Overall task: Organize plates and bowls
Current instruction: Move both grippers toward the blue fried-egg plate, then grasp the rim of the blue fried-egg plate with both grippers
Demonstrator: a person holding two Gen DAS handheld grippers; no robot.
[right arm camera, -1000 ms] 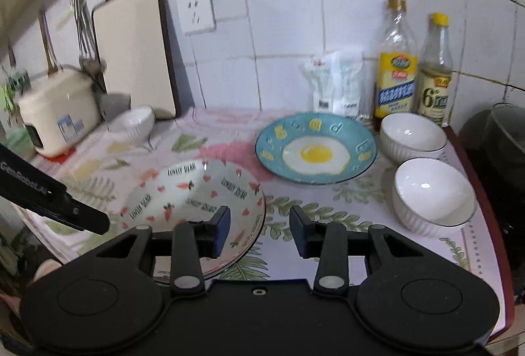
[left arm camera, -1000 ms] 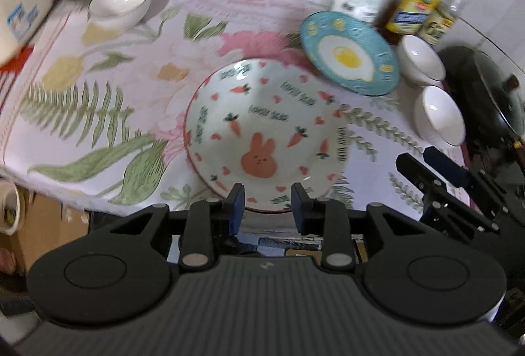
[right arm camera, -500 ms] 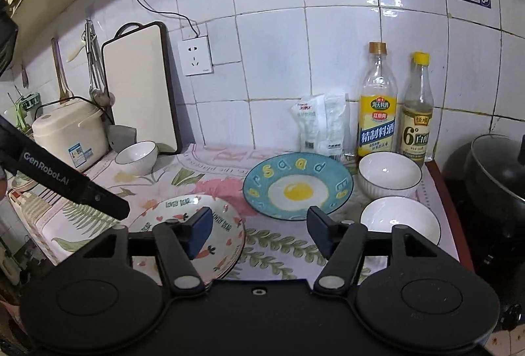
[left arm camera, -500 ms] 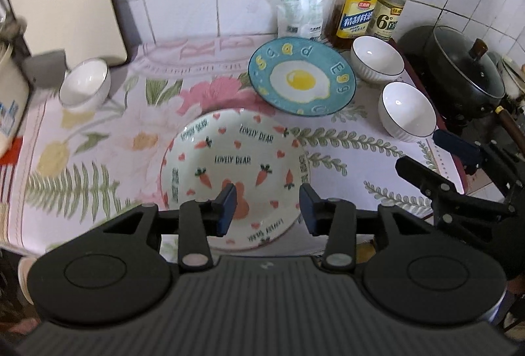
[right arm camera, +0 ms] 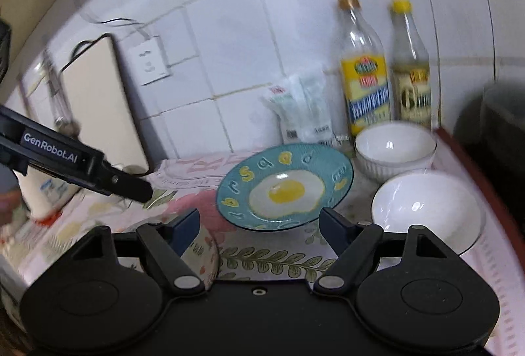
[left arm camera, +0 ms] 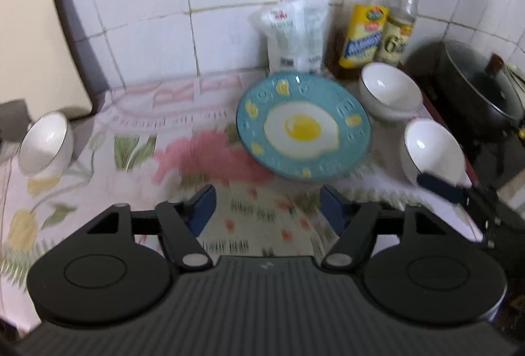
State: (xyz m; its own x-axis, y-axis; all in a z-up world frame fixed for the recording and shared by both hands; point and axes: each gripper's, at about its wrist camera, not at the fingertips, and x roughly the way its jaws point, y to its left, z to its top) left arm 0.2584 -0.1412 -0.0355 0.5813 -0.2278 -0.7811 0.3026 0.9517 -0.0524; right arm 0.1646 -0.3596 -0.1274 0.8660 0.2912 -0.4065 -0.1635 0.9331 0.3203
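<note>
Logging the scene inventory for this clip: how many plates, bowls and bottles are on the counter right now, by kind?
Plates: 2, the egg plate and the carrot plate, half hidden under the left gripper.
Bowls: 3, far-right bowl, near-right bowl, left bowl.
Bottles: 2, brown-cap bottle, yellow-cap bottle.
Total: 7

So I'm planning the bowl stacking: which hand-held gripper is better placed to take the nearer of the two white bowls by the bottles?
Right. The right hand-held gripper, jaws opening and empty, has the nearer white bowl just off its right finger. The left hand-held gripper faces the egg plate.
</note>
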